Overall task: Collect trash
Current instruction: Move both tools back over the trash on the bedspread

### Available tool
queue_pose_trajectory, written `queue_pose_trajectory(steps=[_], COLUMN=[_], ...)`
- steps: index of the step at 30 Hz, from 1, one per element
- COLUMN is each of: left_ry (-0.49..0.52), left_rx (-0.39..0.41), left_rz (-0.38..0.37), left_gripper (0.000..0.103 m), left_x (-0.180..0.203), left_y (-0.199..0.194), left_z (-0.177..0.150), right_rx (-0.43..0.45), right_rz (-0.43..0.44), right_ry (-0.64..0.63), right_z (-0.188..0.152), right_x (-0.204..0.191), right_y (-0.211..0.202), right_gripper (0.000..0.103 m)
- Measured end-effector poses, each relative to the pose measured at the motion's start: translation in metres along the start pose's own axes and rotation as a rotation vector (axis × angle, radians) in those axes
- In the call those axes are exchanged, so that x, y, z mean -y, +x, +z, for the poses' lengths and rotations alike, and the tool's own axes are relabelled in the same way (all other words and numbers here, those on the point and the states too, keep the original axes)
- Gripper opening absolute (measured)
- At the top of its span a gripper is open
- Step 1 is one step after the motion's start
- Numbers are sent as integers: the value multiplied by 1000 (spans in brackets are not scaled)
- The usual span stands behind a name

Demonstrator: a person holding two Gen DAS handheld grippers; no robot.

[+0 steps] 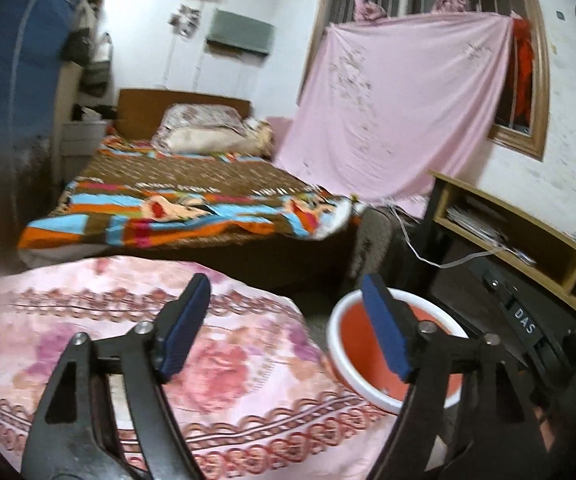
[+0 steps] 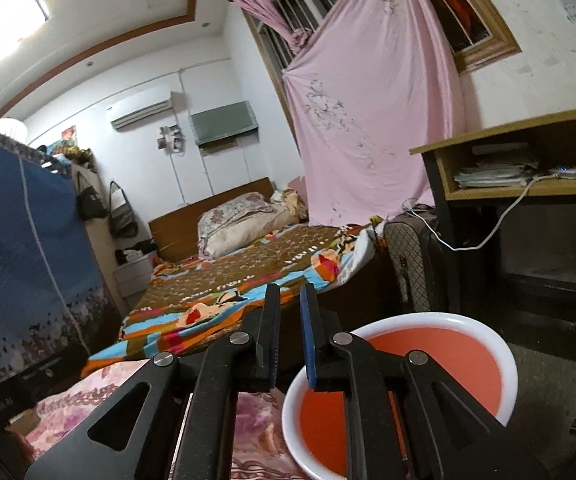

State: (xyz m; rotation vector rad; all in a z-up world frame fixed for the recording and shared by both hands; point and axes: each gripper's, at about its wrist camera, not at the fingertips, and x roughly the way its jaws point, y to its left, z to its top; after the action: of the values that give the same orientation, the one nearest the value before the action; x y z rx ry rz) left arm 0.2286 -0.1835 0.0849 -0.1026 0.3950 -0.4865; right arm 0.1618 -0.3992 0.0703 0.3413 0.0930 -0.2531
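Observation:
A round red basin with a white rim (image 1: 371,392) sits on the floor beside a surface covered with a pink floral cloth (image 1: 100,340). It looks empty in both views. My left gripper (image 1: 288,320) is open and empty, raised above the cloth's edge, with its right finger over the basin. My right gripper (image 2: 289,332) is nearly shut with a narrow gap between the pads and nothing visible between them. It hovers above the left rim of the basin (image 2: 503,364). No trash shows in either view.
A bed with a colourful striped blanket (image 1: 192,204) lies beyond the cloth. A wooden desk (image 1: 527,236) with papers and a white cable stands at the right. A pink sheet (image 1: 391,112) hangs from the window. A blue wardrobe (image 2: 16,248) stands at the left.

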Motion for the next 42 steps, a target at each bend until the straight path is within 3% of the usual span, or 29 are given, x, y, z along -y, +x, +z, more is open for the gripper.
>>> queue_pose_trajectory(steps=[3, 6, 8, 12, 14, 15, 18, 20, 22, 27, 42], left_ry=[0, -2, -10, -36, -51, -61, -80, -87, -93, -98, -60], left_rx=[38, 61, 80, 115, 125, 131, 145, 152, 163, 186, 234], left_rz=[49, 96, 123, 175, 200, 213, 241, 254, 274, 308, 418], left_gripper=[72, 82, 90, 91, 91, 91, 92, 92, 92, 92, 92], left_x=[-11, -21, -27, -43, -49, -53, -62, -67, -72, -85, -126], left_y=[-11, -19, -24, -33, -35, -37, -43, -46, -51, -64, -103], left_z=[-1, -2, -3, -7, -9, -10, -13, -14, -16, -21, -33], right_rx=[6, 7, 11, 16, 19, 25, 39, 46, 63, 113, 139], right_rz=[18, 42, 54, 80, 95, 106, 128, 140, 157, 197, 289], right_ry=[-16, -26, -38, -60, -73, -82, -104, -114, -116, -141, -235], right_z=[-1, -2, -2, -4, -5, -6, -8, -9, -11, -15, -34], right_x=[-8, -16, -22, -33, -39, -42, -52, -57, -61, -74, -113], right_y=[-1, -1, -2, -3, -3, -4, -8, -11, -14, -22, -33], right_gripper=[14, 24, 24, 26, 35, 44, 48, 56, 84, 103, 103])
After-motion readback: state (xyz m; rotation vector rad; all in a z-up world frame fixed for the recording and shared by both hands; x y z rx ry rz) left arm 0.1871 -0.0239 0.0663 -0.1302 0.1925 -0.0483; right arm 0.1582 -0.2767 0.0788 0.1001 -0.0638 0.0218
